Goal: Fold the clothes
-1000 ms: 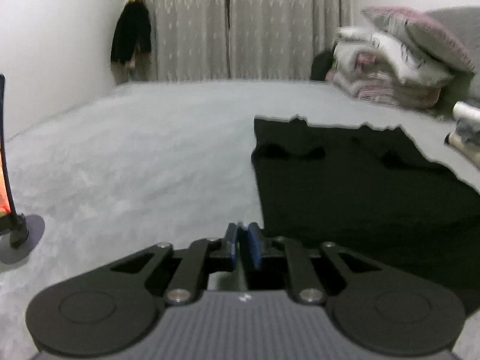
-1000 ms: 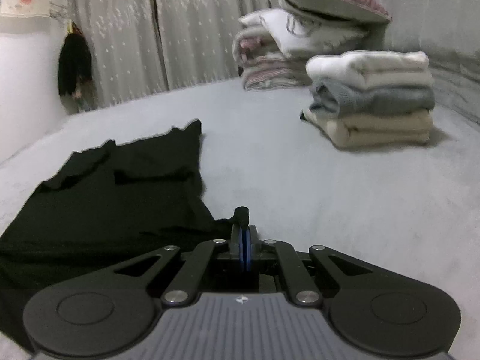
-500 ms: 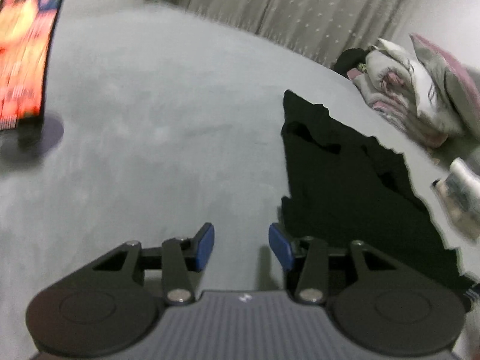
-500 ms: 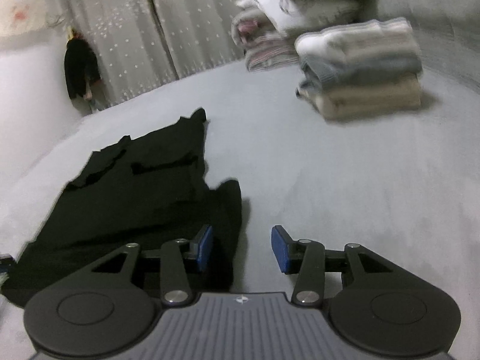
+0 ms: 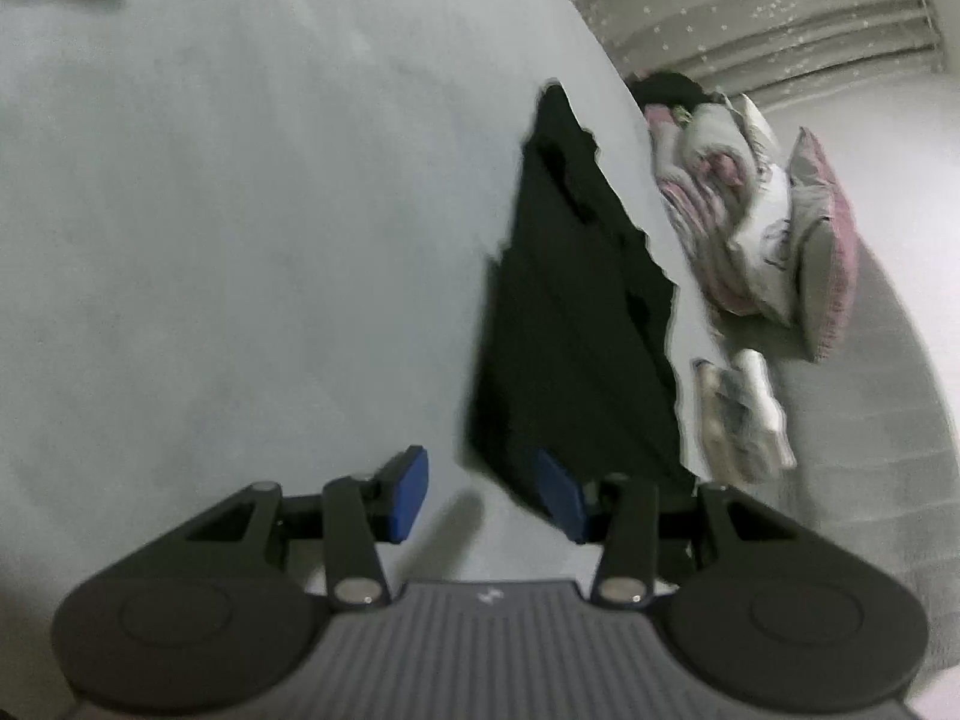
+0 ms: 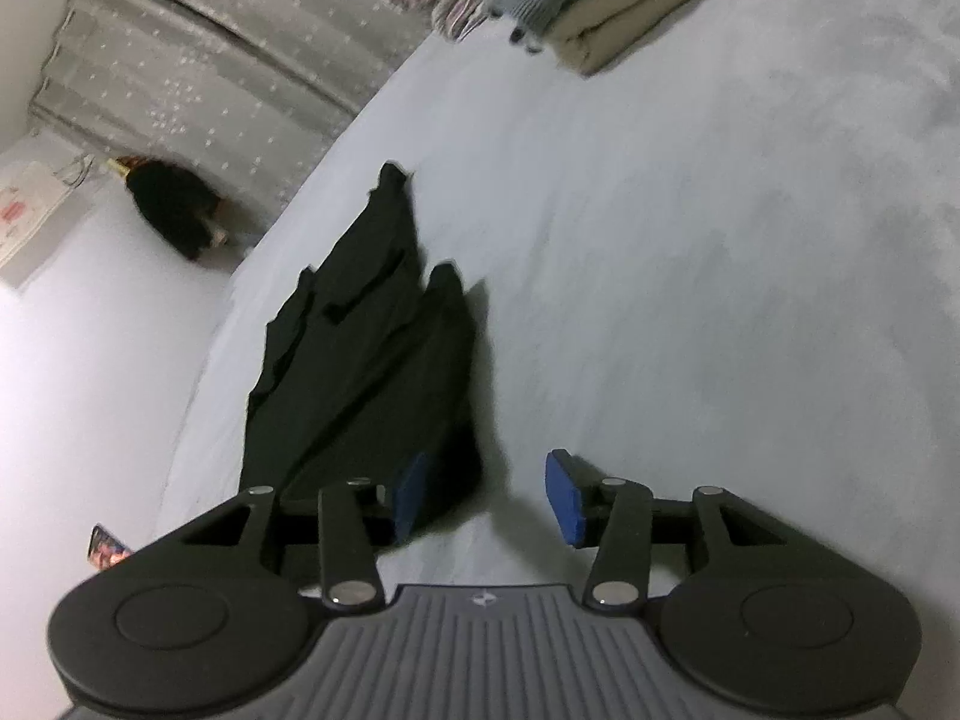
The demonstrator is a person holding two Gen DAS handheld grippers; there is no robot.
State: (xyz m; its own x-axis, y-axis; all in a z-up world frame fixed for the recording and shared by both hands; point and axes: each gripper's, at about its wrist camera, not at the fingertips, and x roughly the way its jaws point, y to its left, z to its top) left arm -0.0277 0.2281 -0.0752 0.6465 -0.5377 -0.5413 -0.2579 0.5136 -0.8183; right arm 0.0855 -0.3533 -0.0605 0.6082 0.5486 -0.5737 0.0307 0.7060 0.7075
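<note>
**Black garment spread long on the bed, both grippers empty**

The black garment (image 6: 372, 372) lies lengthwise on the grey bed (image 6: 690, 300). The left gripper (image 5: 480, 498) and right gripper (image 6: 486, 495) both gape wide, holding nothing. Each has its inner finger over a near corner, probably lining up for a pinch.

Both wrist views tilted, low over bed (image 5: 240, 240), sharing black garment (image 6: 372, 372)

My left hand-held gripper (image 5: 483, 495) and right hand-held gripper (image 6: 486, 495) look alike: black linkage arms, silver screws, blue fingertip pads (image 5: 409, 495), round black discs beside a grey ribbed body.
</note>
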